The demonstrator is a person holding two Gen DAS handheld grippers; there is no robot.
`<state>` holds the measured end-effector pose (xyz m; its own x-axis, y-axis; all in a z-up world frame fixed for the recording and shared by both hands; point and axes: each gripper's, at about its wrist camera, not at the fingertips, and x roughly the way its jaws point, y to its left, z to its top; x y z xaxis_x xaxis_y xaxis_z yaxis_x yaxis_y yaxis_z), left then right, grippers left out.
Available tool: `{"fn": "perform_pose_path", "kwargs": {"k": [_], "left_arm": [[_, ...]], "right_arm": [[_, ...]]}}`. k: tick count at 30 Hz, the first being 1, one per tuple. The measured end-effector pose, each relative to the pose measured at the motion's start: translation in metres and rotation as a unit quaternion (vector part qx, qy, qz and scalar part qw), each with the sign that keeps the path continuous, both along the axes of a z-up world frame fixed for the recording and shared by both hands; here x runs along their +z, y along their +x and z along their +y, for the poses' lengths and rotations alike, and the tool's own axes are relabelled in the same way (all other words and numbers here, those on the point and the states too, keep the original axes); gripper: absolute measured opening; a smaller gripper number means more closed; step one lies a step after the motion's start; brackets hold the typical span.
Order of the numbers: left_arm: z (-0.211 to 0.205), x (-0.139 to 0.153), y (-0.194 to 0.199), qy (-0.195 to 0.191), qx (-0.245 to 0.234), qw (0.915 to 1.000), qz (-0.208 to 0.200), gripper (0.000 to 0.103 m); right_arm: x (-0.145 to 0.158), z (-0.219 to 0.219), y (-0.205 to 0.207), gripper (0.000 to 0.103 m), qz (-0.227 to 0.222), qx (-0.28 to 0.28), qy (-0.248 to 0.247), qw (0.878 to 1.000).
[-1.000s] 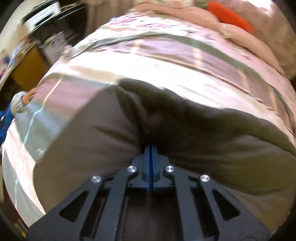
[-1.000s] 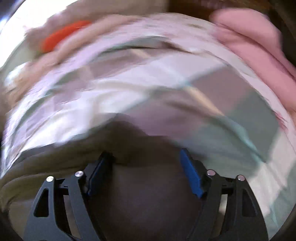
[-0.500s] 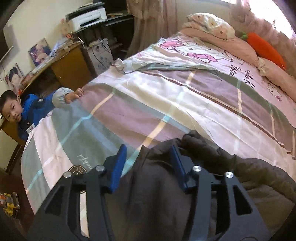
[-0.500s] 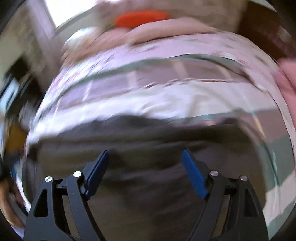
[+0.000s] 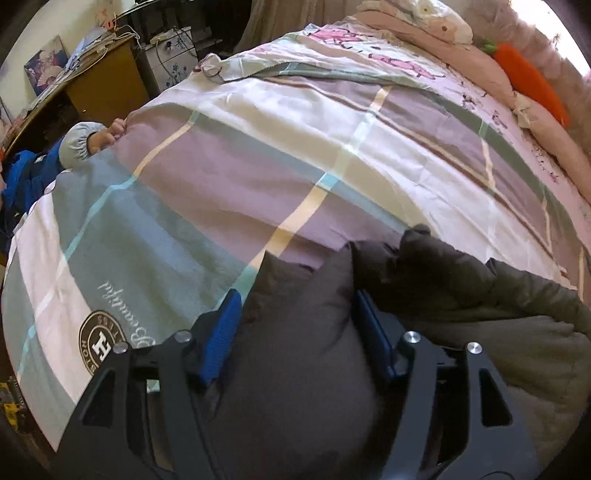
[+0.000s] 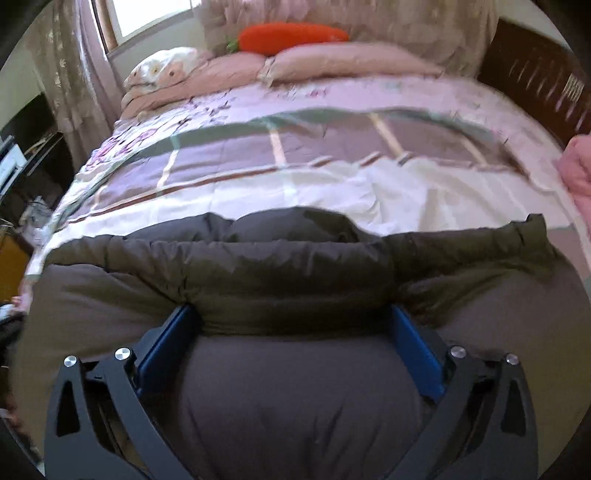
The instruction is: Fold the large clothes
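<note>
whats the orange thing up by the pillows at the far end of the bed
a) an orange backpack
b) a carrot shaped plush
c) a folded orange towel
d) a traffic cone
b: the carrot plush is long and tapered with a bit of green at one end, lying on the pink pillows at the head of the bed.

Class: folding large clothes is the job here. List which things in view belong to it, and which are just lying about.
Belongs to the job:
- dark padded jacket
- left tool, opening, jacket between its fingers
- right tool, opening, astride the jacket

Just lying about:
- carrot plush
- pillows
- checked quilt
- wooden desk
</note>
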<state>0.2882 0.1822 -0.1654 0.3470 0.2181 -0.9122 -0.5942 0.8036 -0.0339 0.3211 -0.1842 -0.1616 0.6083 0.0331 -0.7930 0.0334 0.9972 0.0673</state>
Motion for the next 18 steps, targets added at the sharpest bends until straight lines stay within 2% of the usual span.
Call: {"fn": "perform_pose_path", "kwargs": {"k": [3,5,7,9,10,11,13,14,15,17,18], "left_arm": [[0.017,0.018,-0.006,-0.016,-0.005,0.9999,-0.001,0.065],[0.036,0.038,-0.014,-0.015,-0.015,0.9997,-0.008,0.069],[0.047,0.051,-0.018,-0.012,-0.040,0.9991,0.003,0.072],[0.054,0.062,-0.024,0.012,-0.047,0.9987,0.017,0.071],[0.057,0.066,-0.027,0.018,-0.049,0.9983,0.025,0.066],[0.060,0.068,-0.030,0.013,-0.054,0.9980,0.029,0.048],[0.064,0.067,-0.036,-0.026,-0.075,0.9963,0.032,0.024],[0.063,0.062,-0.038,-0.041,-0.097,0.9935,0.044,0.019],[0.061,0.057,-0.039,-0.036,-0.115,0.9910,0.058,0.019],[0.049,0.036,-0.040,-0.024,-0.164,0.9811,0.100,0.019],[0.045,0.028,-0.040,-0.030,-0.180,0.9772,0.109,0.019]], "right_arm": [[0.010,0.006,0.009,0.102,0.021,-0.020,-0.033,0.999],[0.045,0.019,0.000,0.089,-0.007,-0.045,-0.045,0.998],[0.076,0.049,-0.014,0.089,-0.042,-0.004,-0.009,0.999],[0.090,0.095,-0.020,0.089,-0.023,0.081,0.012,0.996],[0.090,0.127,-0.023,0.089,0.003,0.143,0.028,0.989],[0.088,0.154,-0.026,0.087,0.024,0.189,0.039,0.981],[0.073,0.209,-0.028,0.084,0.067,0.244,0.024,0.967],[0.066,0.225,-0.027,0.082,0.078,0.250,0.007,0.965],[0.052,0.249,-0.021,0.082,0.088,0.255,-0.033,0.962],[0.032,0.275,-0.010,0.082,0.082,0.253,-0.097,0.959],[0.021,0.285,-0.002,0.082,0.076,0.247,-0.128,0.958]]}}
